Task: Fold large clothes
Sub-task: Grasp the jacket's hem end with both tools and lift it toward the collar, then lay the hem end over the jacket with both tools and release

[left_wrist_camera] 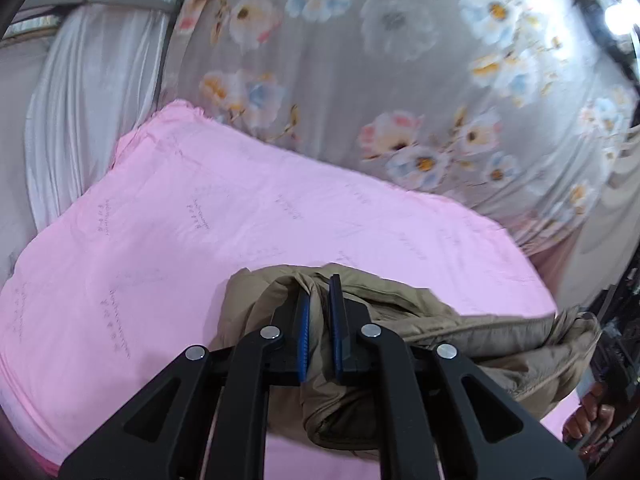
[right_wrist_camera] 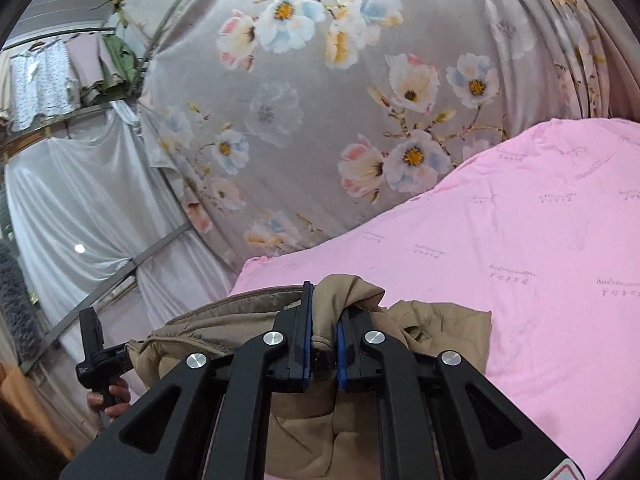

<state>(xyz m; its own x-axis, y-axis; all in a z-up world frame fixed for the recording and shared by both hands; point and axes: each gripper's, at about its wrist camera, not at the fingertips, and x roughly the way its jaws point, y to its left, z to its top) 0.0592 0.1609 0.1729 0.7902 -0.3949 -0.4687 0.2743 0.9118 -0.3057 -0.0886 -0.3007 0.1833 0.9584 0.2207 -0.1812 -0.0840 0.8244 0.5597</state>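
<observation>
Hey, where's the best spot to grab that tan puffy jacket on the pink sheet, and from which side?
Grip the tan jacket at its upper edge, one bunched fold near each end, coming from the near side over the pink sheet. The padded fabric gathers into ridges thin enough to pinch; the left gripper and right gripper are each closed on such a fold.

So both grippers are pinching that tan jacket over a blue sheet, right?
Not quite: the sheet is pink, not blue, as both wrist views show. The left gripper and right gripper do each pinch the tan jacket.
</observation>
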